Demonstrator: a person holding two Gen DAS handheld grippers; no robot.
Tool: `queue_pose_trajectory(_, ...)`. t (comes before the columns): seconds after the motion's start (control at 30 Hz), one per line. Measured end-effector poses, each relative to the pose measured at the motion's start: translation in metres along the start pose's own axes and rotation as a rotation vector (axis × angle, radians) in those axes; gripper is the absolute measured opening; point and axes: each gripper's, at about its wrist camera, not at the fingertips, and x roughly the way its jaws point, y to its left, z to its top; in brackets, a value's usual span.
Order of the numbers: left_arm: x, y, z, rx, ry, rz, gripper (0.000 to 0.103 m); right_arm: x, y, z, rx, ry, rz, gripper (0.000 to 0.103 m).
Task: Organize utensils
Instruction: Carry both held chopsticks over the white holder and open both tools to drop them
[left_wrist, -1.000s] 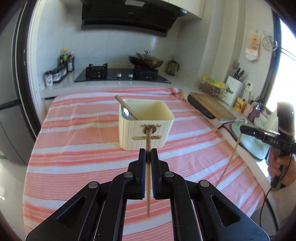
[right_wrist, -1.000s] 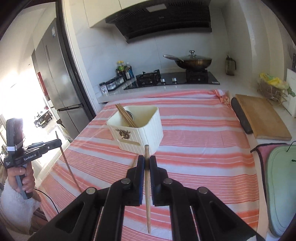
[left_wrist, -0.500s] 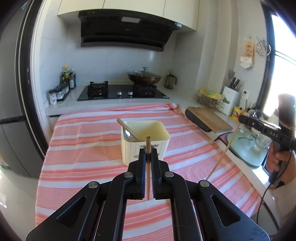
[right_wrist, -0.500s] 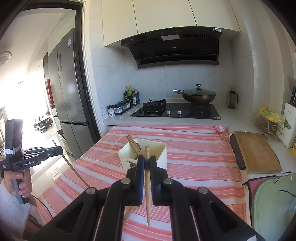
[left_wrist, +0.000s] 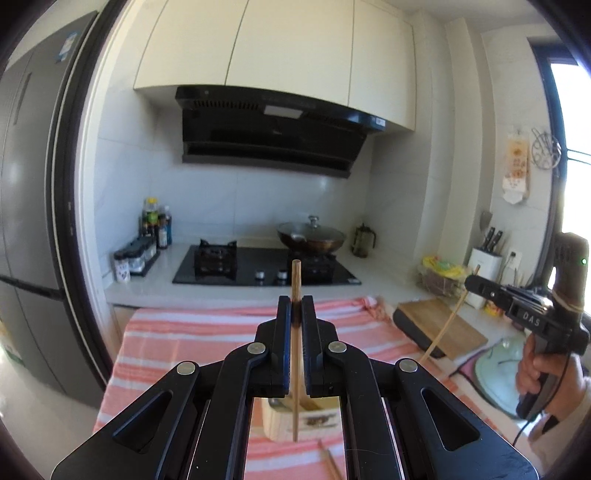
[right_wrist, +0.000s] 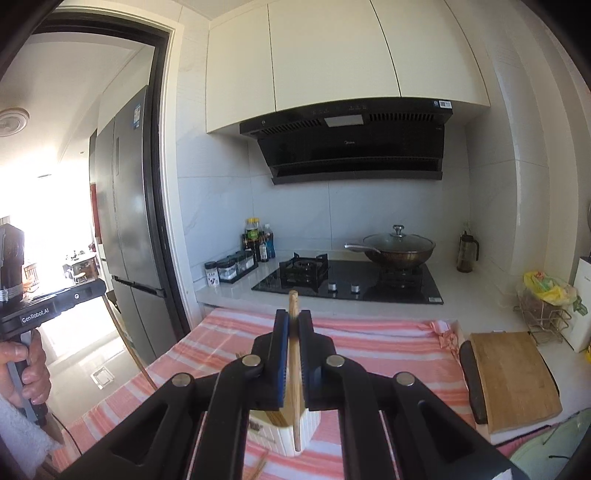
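Note:
My left gripper is shut on a wooden chopstick that stands nearly upright between the jaws, held high above the table. My right gripper is shut on a second wooden chopstick, also near vertical. The cream utensil holder sits on the striped cloth below both grippers, mostly hidden by the jaws; chopsticks and a spoon stand inside it. Each view shows the other gripper at its side, hand-held, with its chopstick hanging down. More chopsticks lie on the cloth near the holder.
A pink-and-white striped cloth covers the table. Behind it are a gas hob with a lidded wok, and bottles and jars. A wooden cutting board lies to the right, a fridge to the left.
Both grippers have risen and tipped up with their chopsticks. The holder has dropped from mid-frame to under the jaws, and the hood and cabinets now fill both views.

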Motion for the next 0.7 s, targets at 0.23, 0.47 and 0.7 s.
queue_pose_trajectory(0.23,0.095,0.014,-0.011,-0.069,0.069,0.049,0.003,0.077,0.016,0.002,-0.058,-0.005,0.011,0.006)
queue_pose_trajectory(0.47,0.176,0.028,-0.067,-0.113,0.358,0.036,0.004,0.172,0.008,-0.050,-0.057,0.285,0.040,0.006)
queue_pose_trajectory(0.7,0.158,0.026,-0.094,-0.048,0.433,0.052,0.060,0.173,-0.002,-0.065,0.035,0.309,0.073,0.025)
